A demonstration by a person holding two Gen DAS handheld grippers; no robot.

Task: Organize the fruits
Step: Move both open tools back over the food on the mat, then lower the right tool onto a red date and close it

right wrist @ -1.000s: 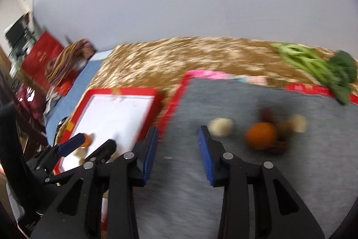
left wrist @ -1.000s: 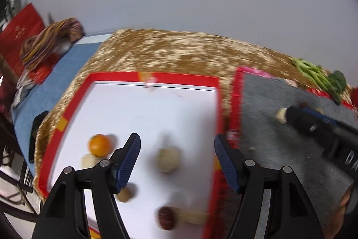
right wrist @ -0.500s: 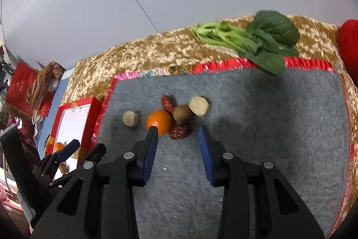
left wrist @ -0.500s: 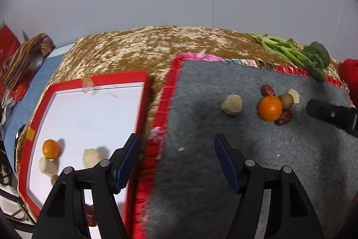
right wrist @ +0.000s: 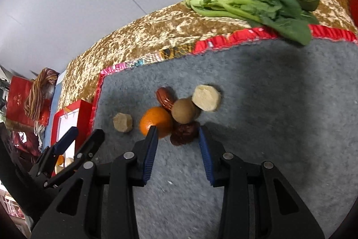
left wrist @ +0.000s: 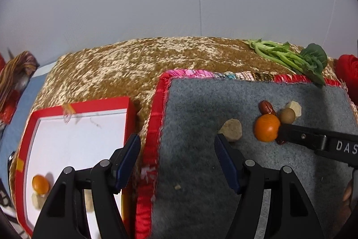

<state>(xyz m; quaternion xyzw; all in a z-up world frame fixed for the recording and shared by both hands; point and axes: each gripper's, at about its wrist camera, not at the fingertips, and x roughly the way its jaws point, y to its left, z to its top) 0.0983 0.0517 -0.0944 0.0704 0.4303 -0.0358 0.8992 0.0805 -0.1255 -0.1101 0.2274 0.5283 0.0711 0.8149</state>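
Observation:
A cluster of fruit lies on the grey mat: an orange, a round brown fruit, a red date, a darker date and a beige chunk. A second beige chunk sits apart to the left. My right gripper is open, low over the mat, its tips flanking the darker date and its left tip against the orange. My left gripper is open and empty, above the mat's red edge. The white tray holds an orange and beige pieces.
Leafy greens lie across the mat's far edge on the gold cloth. A red object sits at the far right. Striped yarn and a red bag are off the table's left side.
Both grippers swung right, from over the tray to the grey mat. The right gripper came down close to the fruit cluster, and the darker date now lies between its open fingers.

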